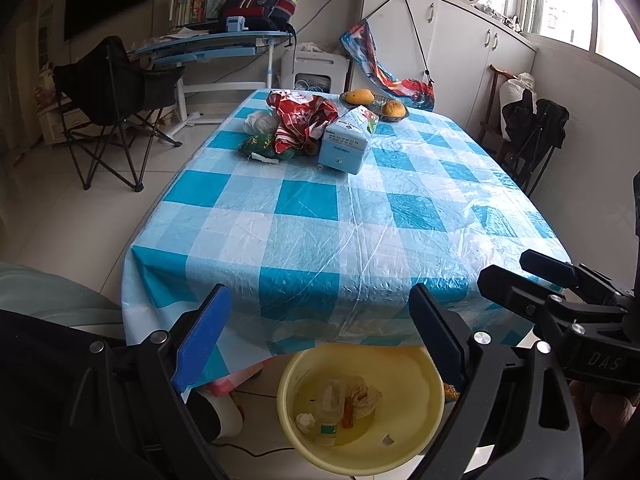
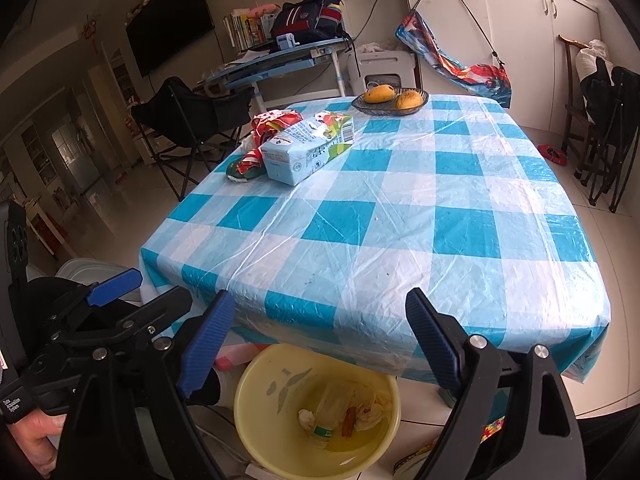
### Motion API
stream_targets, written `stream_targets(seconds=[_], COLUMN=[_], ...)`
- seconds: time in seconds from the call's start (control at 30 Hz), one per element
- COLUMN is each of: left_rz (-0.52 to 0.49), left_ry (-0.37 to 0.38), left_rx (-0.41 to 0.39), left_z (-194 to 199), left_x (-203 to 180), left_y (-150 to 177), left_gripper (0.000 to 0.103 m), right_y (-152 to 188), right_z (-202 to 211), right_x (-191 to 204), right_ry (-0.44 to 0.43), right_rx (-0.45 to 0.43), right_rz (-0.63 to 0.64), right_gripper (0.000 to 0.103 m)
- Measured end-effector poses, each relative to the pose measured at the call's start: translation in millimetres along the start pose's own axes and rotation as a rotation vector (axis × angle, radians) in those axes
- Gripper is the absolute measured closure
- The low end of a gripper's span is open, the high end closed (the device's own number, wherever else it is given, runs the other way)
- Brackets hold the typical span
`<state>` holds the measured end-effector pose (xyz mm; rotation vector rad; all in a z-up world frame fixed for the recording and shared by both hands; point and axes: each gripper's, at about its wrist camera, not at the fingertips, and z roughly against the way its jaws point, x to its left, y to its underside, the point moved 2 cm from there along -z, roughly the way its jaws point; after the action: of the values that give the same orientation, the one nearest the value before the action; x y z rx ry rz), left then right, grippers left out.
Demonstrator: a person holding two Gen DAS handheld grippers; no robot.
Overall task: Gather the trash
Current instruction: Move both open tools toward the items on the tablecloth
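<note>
A yellow bin (image 1: 288,380) (image 2: 248,392) stands on the floor below the table's near edge and holds a plastic bottle (image 1: 326,420) (image 2: 326,412) and crumpled tissues. On the blue checked table (image 1: 320,208) (image 2: 400,208), at the far left, lie a light blue carton (image 1: 346,144) (image 2: 304,150), a red crumpled wrapper (image 1: 304,122) (image 2: 276,120), a green wrapper (image 1: 260,145) and a white wad (image 1: 258,121). My left gripper (image 1: 320,334) is open and empty above the bin. My right gripper (image 2: 320,338) is open and empty above the bin.
A dark bowl with two mangoes (image 1: 376,104) (image 2: 394,98) sits at the table's far edge. A black folding chair (image 1: 116,100) (image 2: 188,120) stands left of the table, another chair (image 1: 528,132) to the right. A desk (image 1: 216,44) and white cabinets (image 1: 460,40) are behind.
</note>
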<state>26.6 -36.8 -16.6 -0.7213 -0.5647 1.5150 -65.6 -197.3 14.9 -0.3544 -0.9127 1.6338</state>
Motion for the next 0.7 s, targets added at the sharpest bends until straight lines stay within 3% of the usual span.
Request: stream_targets(seconds=[0.43,0.7], left_rz=[0.045,0.152], left_ry=[-0.010,-0.008], left_rx=[-0.017,-0.081], left_z=[1.5,20.7], left_x=[7.7,36.6], left_y=[-5.8,-40.9], left_gripper=[0.016,0.013], right_y=[-4.9,-51.6], right_z=[-1.1,-21.2], right_x=[4.2,4.1], right_ry=[-0.028,-0.074], right_rx=[-0.011,-0.016], right_rz=[-0.019,-0.054], right_gripper=[0.019,0.017])
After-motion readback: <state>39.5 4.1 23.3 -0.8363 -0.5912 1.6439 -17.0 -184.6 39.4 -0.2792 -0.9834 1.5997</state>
